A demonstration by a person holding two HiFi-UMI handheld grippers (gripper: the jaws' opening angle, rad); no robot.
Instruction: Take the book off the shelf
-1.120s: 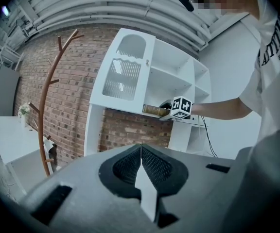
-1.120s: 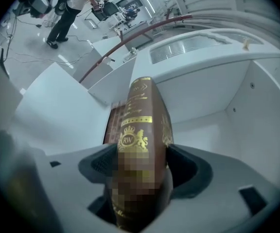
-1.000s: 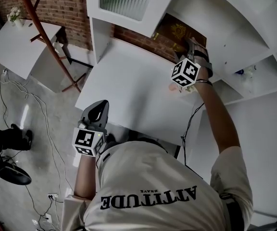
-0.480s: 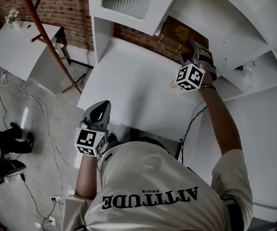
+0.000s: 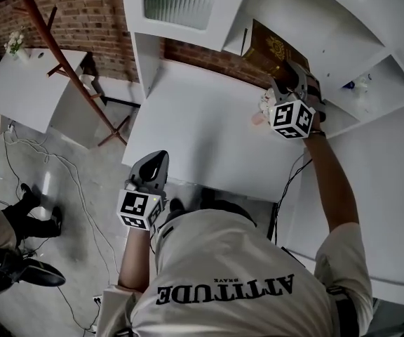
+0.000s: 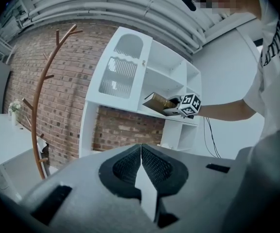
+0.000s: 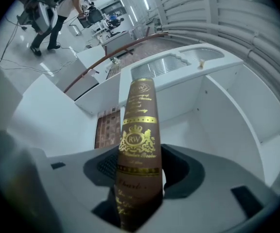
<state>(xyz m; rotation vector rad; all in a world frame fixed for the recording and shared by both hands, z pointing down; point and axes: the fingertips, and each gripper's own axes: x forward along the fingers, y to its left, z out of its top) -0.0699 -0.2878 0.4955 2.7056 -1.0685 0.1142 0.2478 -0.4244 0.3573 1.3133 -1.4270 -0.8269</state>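
The stiff, probably heavy, slick-covered book (image 7: 138, 125) is judged best pinched across its spine, where the right gripper (image 7: 141, 171) is closing on it.

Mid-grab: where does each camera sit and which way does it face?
Head view: on the person's head, facing steeply down at the table and shelf; shirt, both arms, left gripper and right gripper show.
Left gripper view: on the left gripper, facing the shelf; its jaws together, empty.
Right gripper view: on the right gripper, facing into the shelf; its jaws closing on the book.
Shared: head and left gripper views both show the right gripper at the book.
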